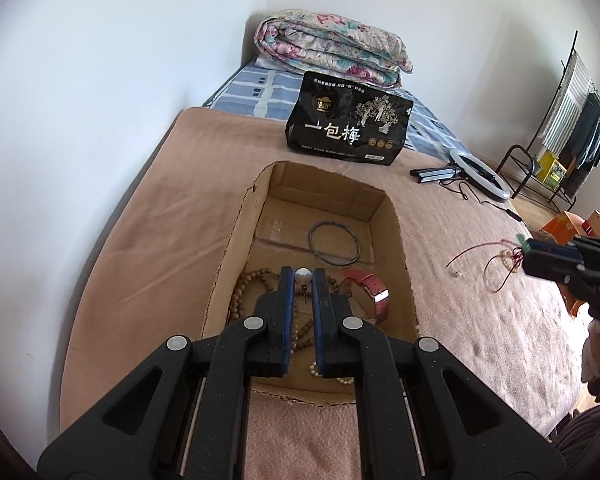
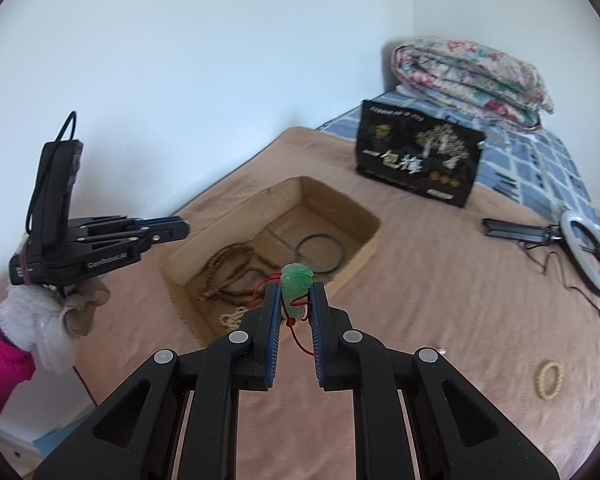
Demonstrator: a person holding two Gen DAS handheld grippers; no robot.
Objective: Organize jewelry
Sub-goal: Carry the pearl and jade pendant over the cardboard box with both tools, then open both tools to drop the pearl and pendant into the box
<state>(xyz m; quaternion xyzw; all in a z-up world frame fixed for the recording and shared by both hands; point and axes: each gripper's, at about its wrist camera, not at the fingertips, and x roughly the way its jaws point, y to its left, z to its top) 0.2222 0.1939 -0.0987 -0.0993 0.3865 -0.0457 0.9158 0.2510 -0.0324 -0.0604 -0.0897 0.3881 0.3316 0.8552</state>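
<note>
A: Clamping confirmed? Jade pendant point(image 2: 296, 290) was held upright between right gripper point(image 2: 295, 294) pads; cardboard box point(image 2: 370, 240) lay just ahead-left.

B: Left gripper point(image 1: 302, 280) was pinched on a pearl earring point(image 1: 302, 277) above the box.

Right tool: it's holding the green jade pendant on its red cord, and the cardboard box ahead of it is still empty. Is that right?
Not quite. The right tool does grip the green jade pendant on its red cord, but the cardboard box is not empty. The left wrist view shows wooden prayer beads, a dark bangle, a red strap and pearls already inside.
</note>
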